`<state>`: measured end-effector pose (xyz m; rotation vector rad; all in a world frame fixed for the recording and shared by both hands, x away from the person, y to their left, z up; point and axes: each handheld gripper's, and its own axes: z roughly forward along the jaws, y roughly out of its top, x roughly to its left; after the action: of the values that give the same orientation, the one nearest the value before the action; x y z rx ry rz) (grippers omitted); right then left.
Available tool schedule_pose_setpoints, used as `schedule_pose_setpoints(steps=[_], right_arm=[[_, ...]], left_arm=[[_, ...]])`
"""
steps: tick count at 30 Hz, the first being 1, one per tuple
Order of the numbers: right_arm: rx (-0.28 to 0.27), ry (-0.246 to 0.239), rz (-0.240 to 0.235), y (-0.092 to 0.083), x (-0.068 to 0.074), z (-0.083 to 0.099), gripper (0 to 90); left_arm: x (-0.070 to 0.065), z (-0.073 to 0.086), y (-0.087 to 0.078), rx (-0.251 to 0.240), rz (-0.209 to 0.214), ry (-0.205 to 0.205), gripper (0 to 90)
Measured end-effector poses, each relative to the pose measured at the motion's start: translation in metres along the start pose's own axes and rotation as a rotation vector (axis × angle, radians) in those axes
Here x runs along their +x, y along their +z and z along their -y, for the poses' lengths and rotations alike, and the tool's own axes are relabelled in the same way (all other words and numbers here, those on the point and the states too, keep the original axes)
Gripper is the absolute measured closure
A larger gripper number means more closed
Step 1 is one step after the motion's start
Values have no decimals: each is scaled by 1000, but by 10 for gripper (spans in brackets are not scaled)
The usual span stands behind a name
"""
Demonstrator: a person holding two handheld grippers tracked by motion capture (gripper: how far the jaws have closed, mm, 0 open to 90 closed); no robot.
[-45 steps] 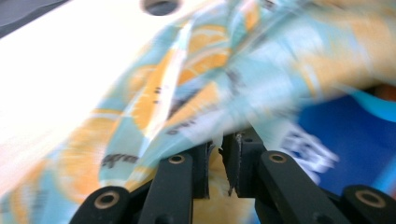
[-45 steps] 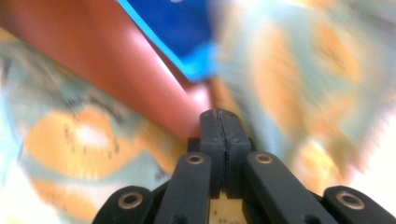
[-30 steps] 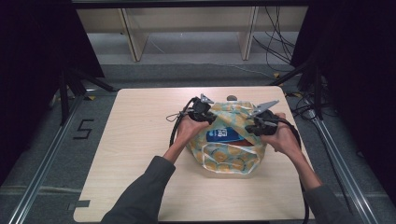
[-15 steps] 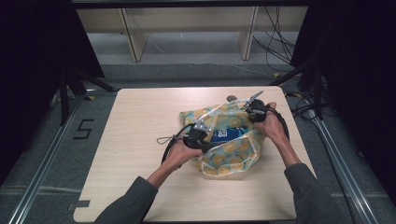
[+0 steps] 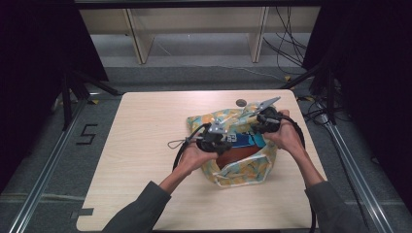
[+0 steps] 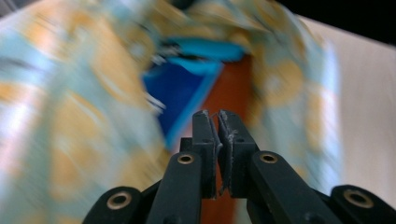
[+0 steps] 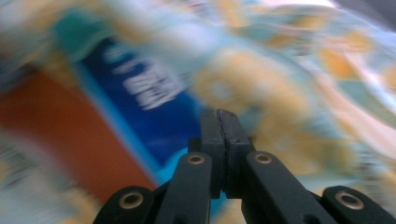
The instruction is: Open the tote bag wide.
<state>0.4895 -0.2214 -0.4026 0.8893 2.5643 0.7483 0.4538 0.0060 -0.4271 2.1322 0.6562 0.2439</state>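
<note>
On table (image 5: 145, 145): patterned bag (image 5: 243, 170) open, blue package (image 5: 240, 141) inside; both grippers' jaws pressed together, empty.

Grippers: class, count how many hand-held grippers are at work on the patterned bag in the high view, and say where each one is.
2. The left gripper is at the bag's left side, by its opening; the right gripper is at the bag's upper right edge. None seems hidden.

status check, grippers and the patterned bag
Left gripper shut, right gripper shut, both at bag mouth. Patterned bag open, blue pack inside. Nothing blocking.
</note>
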Motion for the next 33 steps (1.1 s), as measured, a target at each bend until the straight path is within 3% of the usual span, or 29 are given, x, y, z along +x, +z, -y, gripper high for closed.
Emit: schedule_pose_setpoints(steps=[1, 3, 6, 7, 9, 11, 14, 17, 19, 22, 23, 25, 27, 31, 33], right_arm=[[9, 2, -13, 1, 6, 3, 900], [41, -31, -32, 4, 9, 12, 900], [84, -14, 10, 4, 8, 23, 900], [109, 22, 54, 4, -1, 36, 900], [119, 59, 86, 3, -11, 45, 900], [103, 69, 102, 1, -16, 50, 900], [99, 72, 125, 6, -22, 50, 900], [103, 130, 118, 18, -29, 53, 900], [87, 152, 108, 26, -34, 57, 900], [88, 149, 105, 28, -34, 60, 900], [73, 158, 95, 26, -33, 60, 900], [44, 158, 90, 16, -30, 57, 900], [-5, 138, 100, 5, -23, 51, 899], [-68, 100, 36, -9, -4, 41, 896], [-71, 70, 8, -12, 5, 37, 896]], left_arm=[[3, -1, 3, 0, -7, -21, 847], [8, -2, 8, 20, -35, -21, 847], [16, -1, 13, 26, -55, -37, 847], [25, 1, 18, 24, -73, -68, 848], [31, 3, 21, 31, -85, -68, 849], [39, 4, 26, 59, -128, -41, 849], [58, 10, 32, 48, -152, -138, 860], [72, 16, 32, 56, -184, -150, 864], [76, 20, 33, 46, -167, -194, 869], [72, 18, 28, 30, -164, -184, 849], [68, 16, 26, 16, -151, -183, 837], [57, 10, 21, 8, -129, -143, 827], [46, 3, 16, -4, -106, -119, 818], [31, -8, 8, -28, -67, -82, 800], [28, -11, 4, -31, -62, -65, 796]])
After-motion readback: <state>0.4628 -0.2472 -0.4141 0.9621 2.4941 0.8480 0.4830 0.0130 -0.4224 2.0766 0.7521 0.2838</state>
